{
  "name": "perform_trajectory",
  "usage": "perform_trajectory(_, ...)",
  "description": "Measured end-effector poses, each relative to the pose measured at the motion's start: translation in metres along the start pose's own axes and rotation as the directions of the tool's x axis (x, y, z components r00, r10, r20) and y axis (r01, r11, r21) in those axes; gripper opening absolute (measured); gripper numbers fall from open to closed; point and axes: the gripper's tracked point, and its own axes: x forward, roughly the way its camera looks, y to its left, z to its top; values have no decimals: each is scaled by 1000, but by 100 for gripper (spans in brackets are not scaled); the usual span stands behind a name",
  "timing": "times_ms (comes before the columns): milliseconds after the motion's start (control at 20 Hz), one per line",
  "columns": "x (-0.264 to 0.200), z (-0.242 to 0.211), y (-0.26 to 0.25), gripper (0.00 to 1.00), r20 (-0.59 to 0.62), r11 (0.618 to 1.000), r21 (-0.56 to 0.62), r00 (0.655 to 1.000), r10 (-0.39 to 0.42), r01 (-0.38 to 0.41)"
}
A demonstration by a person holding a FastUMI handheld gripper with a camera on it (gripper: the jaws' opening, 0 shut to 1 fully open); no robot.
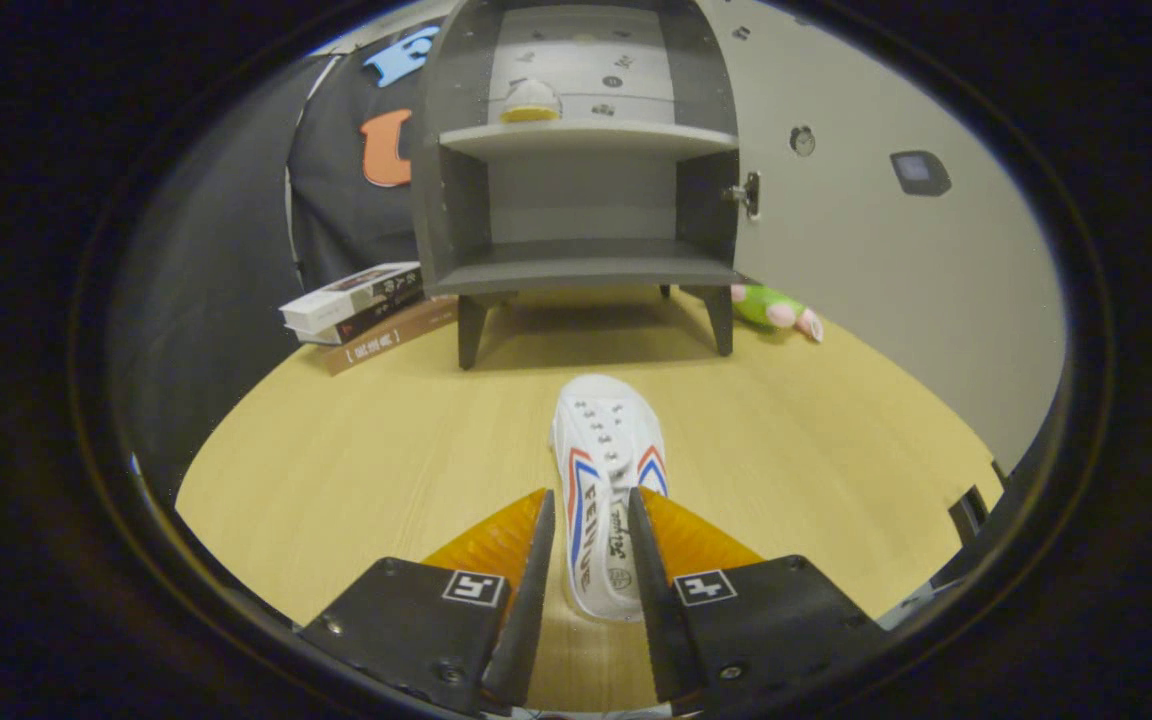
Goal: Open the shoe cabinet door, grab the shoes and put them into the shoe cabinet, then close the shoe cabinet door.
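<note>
The gripper [591,510] fingers pinched the white shoe [608,490], its side lettering too warped to read, before the open shoe cabinet [581,170].

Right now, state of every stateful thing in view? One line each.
shoe cabinet: door swung open to the right, lower shelf bare.
white sneaker: on its side on the table, heel end between the fingers, toe toward the cabinet.
gripper: fingers close on either side of the sneaker; squeeze not confirmable.
books: stacked flat, left of the cabinet.
plush toy: lying by the cabinet's right leg.
</note>
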Motion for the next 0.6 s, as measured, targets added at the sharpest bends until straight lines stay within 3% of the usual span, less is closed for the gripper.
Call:
perform_trajectory(100, 12, 5, -10, 40, 14, 999, -15, 999, -36, 36)
perform_trajectory(200, 22, 5, -2, 30, -7, 999, 55, 1000, 0, 0)
perform_trajectory(300, 21, 2, 7, 6, -5, 1000, 21, 1000, 12, -12)
perform_trajectory(400, 17, -6, -1, 4, -48, 996, -92, 999, -22, 18)
perform_trajectory(600, 22, -2, 3, 8, -35, 998, -46, 999, -32, 30)
